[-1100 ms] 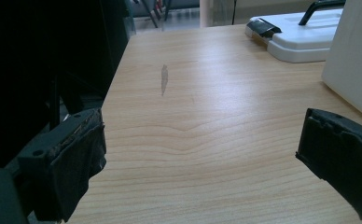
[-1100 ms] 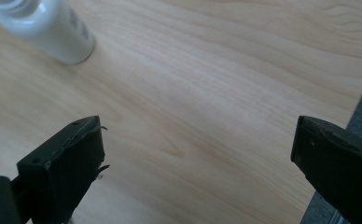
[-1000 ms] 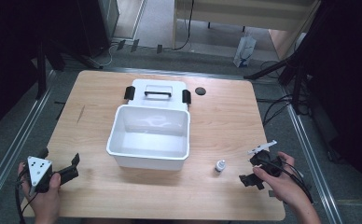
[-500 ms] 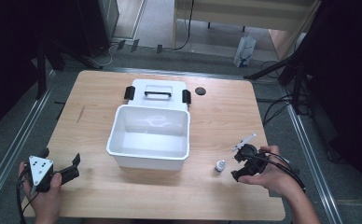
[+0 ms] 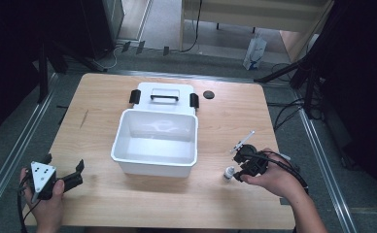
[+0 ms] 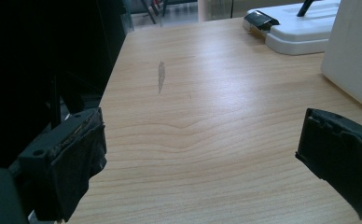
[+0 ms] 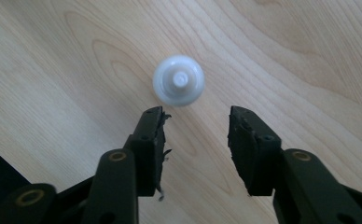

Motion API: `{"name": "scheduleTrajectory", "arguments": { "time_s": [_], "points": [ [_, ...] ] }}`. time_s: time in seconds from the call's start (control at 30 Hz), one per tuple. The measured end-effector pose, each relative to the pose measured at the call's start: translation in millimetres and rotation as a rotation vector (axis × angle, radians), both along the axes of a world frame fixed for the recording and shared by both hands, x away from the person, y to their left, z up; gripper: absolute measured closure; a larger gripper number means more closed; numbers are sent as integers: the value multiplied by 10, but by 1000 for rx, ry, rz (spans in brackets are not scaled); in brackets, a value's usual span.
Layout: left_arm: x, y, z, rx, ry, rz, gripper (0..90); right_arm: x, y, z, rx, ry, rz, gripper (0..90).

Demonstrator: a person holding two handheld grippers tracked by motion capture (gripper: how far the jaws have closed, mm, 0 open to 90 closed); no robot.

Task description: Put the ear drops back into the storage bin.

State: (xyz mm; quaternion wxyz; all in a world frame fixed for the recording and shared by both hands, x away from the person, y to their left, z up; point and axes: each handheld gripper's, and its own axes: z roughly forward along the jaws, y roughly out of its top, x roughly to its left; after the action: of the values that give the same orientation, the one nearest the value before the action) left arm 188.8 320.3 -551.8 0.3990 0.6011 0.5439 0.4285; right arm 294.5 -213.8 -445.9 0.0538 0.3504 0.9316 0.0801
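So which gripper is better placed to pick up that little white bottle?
Right. The right gripper hangs over the small white bottle, jaws open just short of it. The left gripper sits at the table's far left corner, beyond the white bin.

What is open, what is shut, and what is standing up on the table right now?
White box: open, empty, lid off.
Lid: lying flat behind the box, handle up.
Small white bottle: standing upright, cap on, untouched.
Right gripper: open, just above the bottle.
Left gripper: open, holding nothing, low over the table.
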Motion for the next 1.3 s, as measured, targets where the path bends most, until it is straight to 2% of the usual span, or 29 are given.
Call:
{"name": "scheduleTrajectory", "arguments": {
  "time_s": [0.5, 0.87, 1.17, 1.3],
  "points": [
    [4, 3, -1, -3, 1, -4, 21, 131, 213, -29, -9, 67, 8, 688],
    [6, 6, 0, -5, 4, -3, 34, 181, 239, -81, -19, 84, -5, 703],
    [4, 8, 0, -6, 1, 5, 34, 189, 252, -68, -34, 93, -10, 719],
    [-1, 17, 1, -16, -3, 17, 23, 205, 248, -10, -22, 92, 4, 720]
  ]
}}
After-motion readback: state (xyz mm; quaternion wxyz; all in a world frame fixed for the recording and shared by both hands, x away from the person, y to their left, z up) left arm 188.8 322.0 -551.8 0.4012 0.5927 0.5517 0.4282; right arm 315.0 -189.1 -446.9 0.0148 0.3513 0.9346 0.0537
